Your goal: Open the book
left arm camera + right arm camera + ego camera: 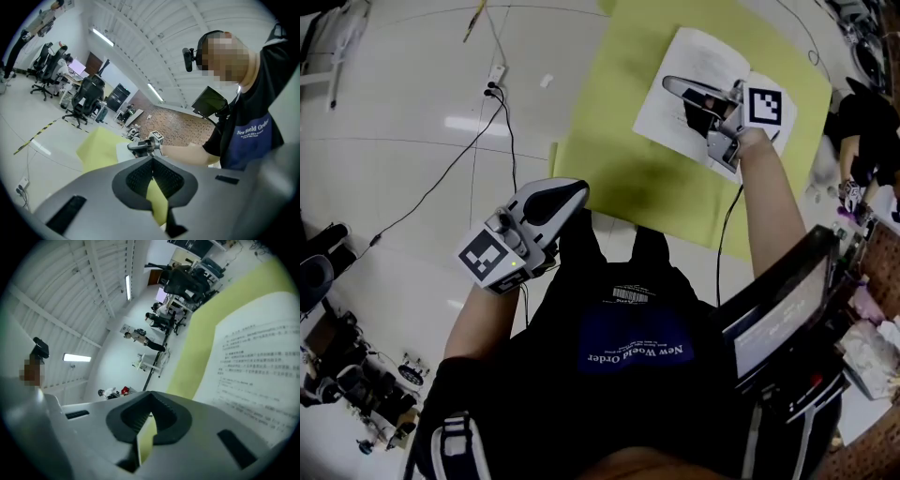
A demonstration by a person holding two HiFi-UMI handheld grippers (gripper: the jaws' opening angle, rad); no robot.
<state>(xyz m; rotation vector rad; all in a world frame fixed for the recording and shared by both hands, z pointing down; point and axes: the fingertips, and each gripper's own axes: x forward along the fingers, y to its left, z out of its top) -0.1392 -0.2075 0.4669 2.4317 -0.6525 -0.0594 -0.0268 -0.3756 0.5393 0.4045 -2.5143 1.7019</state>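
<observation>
The book (661,117) lies open on a yellow-green mat (628,169), its white printed pages facing up. My right gripper (668,84) lies low over the left page, pointing left across it, and its jaws are shut with nothing visible between them. In the right gripper view the printed page (253,366) fills the right side past the closed tips (150,413). My left gripper (577,192) hovers at the mat's near left edge, apart from the book, jaws shut and empty (152,159). From there I see the right gripper (140,145) over the book.
Cables and a power strip (494,80) lie on the pale floor to the left of the mat. A dark screen (778,309) and clutter stand at the right. Equipment (347,375) sits at the lower left. Office chairs (86,101) stand farther off.
</observation>
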